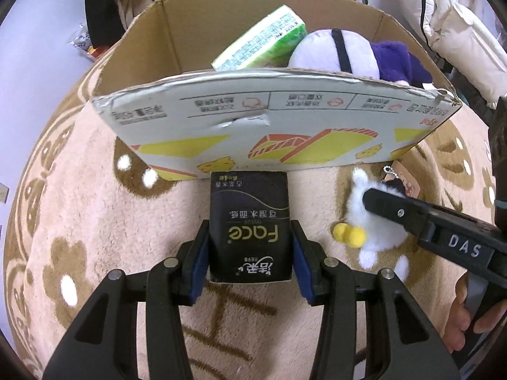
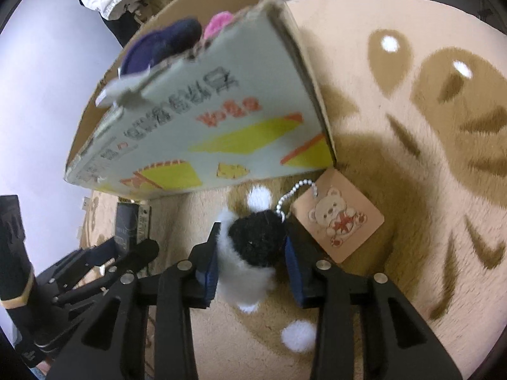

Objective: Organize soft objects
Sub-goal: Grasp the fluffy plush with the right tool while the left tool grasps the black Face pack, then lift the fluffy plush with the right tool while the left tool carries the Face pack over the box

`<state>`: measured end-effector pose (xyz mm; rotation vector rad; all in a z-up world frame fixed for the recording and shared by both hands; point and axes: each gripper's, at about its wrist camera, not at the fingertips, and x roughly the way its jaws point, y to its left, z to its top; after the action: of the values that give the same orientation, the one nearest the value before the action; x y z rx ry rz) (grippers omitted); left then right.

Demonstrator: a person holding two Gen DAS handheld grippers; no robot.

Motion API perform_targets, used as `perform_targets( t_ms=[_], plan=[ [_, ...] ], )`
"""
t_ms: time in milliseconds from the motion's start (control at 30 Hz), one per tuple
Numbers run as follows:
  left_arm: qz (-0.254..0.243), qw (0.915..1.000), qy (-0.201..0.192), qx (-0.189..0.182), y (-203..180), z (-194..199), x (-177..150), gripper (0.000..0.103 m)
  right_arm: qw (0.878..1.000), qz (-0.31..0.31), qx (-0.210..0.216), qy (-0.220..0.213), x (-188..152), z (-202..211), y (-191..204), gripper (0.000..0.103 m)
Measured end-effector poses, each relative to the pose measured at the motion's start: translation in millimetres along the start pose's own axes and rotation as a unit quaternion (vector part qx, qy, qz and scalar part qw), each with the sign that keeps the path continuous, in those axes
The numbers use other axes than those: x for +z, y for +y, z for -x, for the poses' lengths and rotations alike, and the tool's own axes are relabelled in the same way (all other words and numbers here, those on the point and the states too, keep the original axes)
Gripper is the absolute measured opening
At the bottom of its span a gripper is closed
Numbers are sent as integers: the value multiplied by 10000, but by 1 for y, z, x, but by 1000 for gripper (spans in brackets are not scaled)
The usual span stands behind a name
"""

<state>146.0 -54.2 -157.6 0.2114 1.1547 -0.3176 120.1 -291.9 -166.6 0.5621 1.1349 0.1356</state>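
My left gripper [image 1: 250, 247] is shut on a black "Face" tissue pack [image 1: 250, 221] that lies on the rug just in front of the cardboard box [image 1: 269, 120]. My right gripper [image 2: 252, 247] is shut on a white and black plush toy [image 2: 250, 247] with yellow feet [image 1: 348, 234], to the right of the pack. The toy carries a bead chain and a bear paper tag [image 2: 337, 218]. Inside the box are a green tissue pack [image 1: 259, 41] and a purple and white plush [image 1: 358, 53]. The right gripper also shows in the left wrist view [image 1: 412, 215].
Both objects rest on a round beige rug [image 2: 427, 126] with brown patterns. The box's near wall [image 2: 206, 110] stands right ahead of both grippers. White padded bedding [image 1: 459, 25] and shelves lie behind the box.
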Motion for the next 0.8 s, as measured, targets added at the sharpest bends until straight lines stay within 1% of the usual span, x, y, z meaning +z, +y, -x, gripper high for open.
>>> perform_targets(
  t_ms=[33, 100, 167, 233, 300, 367, 433, 533, 633, 800],
  plan=[
    [12, 10000, -1, 9, 5, 4, 0, 45, 9999, 96, -81, 1, 0, 0, 3, 40],
    [-1, 10000, 5, 35, 0, 6, 0, 45, 9992, 314, -244, 55, -3, -4, 11, 40],
    [-42, 9999, 20, 99, -3, 5, 1, 45, 9985, 403, -343, 120, -5, -9, 14, 41],
    [-32, 9999, 30, 100, -7, 2, 6, 45, 9985, 396, -350, 142, -5, -11, 14, 40],
    [-12, 9999, 11, 109, -7, 3, 7, 45, 9987, 362, -337, 157, -4, -11, 12, 37],
    [11, 9999, -34, 130, -7, 5, 7, 45, 9981, 431, -426, 142, -4, -8, 14, 36],
    [49, 9999, -65, 146, -5, 12, 9, 45, 9968, 566, -549, 109, -7, -6, 20, 36],
    [126, 9997, -152, 110, -1, 23, 7, 45, 9973, 549, -482, 71, -15, -3, 27, 35],
    [121, 9994, -257, 188, 0, 32, 5, 45, 9975, 536, -459, -85, -21, 9, 35, 35],
    [146, 9984, -443, 316, -1, 50, 3, 45, 9961, 605, -381, -525, -26, 35, 45, 35]
  ],
)
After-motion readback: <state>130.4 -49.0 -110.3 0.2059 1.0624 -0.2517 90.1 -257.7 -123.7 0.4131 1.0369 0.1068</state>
